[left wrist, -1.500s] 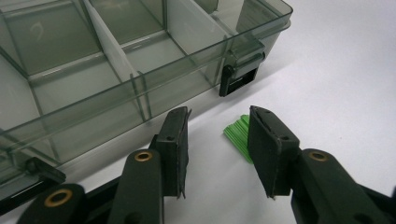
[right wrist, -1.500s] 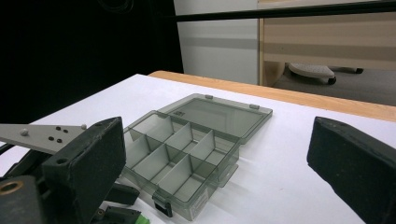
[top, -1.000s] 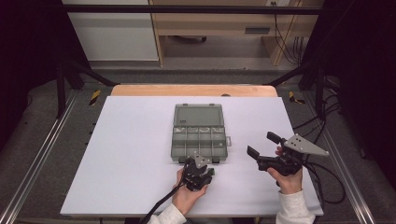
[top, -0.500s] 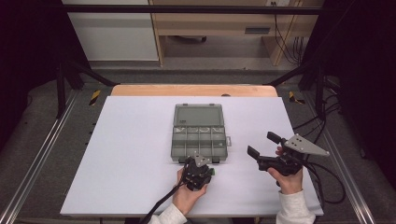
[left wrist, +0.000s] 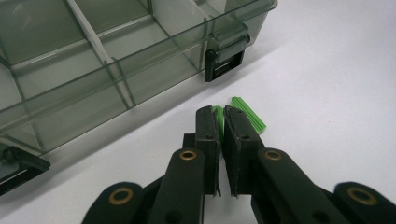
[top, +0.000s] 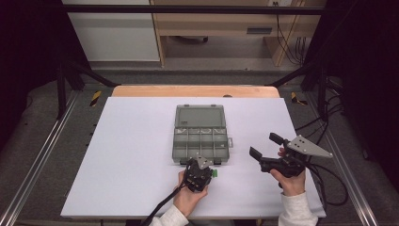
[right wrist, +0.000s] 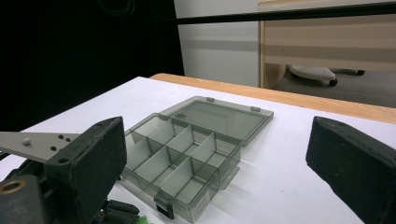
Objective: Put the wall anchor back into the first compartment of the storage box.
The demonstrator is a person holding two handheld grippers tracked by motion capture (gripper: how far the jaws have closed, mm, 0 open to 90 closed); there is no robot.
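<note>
A clear grey compartment box lies open on the white table, its lid folded back, and its compartments look empty. My left gripper is at the box's near edge by a latch. Its jaws have just been closing, and in the left gripper view it is shut on a small green ribbed plastic piece. A second green piece lies on the table against the right-hand jaw. My right gripper is held above the table right of the box, open with nothing between its pads.
The white table top ends at a wooden strip along its far edge. Black frame rails and cables run along both sides, and a cable trails from the left gripper toward the near edge.
</note>
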